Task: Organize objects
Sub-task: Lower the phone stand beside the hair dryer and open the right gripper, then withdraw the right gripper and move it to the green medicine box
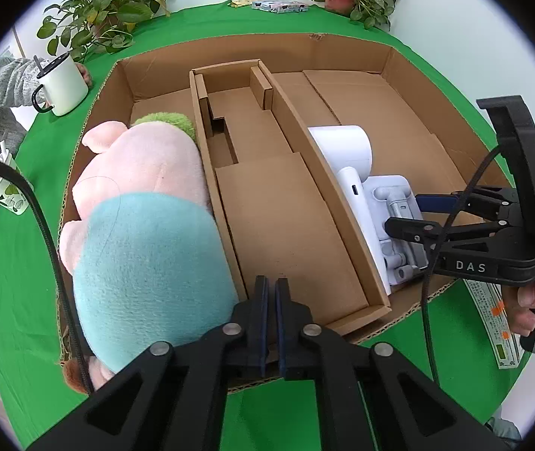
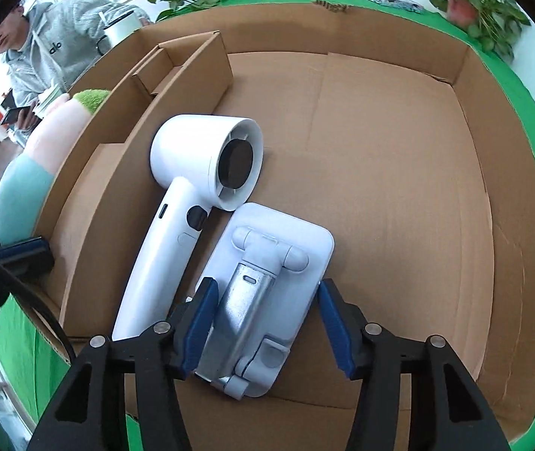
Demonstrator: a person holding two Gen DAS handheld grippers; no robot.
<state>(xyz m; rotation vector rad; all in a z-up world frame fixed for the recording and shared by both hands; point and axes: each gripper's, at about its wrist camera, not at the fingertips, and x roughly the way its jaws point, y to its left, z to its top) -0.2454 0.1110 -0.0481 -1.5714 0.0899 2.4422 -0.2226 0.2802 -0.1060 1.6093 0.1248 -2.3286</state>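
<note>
A large cardboard box (image 1: pixel 410 86) lies on the green table, split by a narrow cardboard insert (image 1: pixel 267 203). A pink and teal plush pig (image 1: pixel 143 206) fills the left compartment. A white hair dryer (image 2: pixel 192 188) and a white folding stand (image 2: pixel 267 300) lie in the right compartment. My right gripper (image 2: pixel 267 319) is open, its blue pads on either side of the stand without gripping it; it also shows in the left wrist view (image 1: pixel 417 214). My left gripper (image 1: pixel 271 289) is shut and empty above the box's near edge, beside the plush.
A white enamel mug (image 1: pixel 62 84) stands left of the box, with a person in grey (image 2: pixel 46 45) behind it. Potted plants (image 1: pixel 106 7) and a packet (image 1: pixel 278 5) sit at the table's far edge. A paper cup (image 1: pixel 6 191) stands at the left, a flat packet (image 1: pixel 493 319) at the right.
</note>
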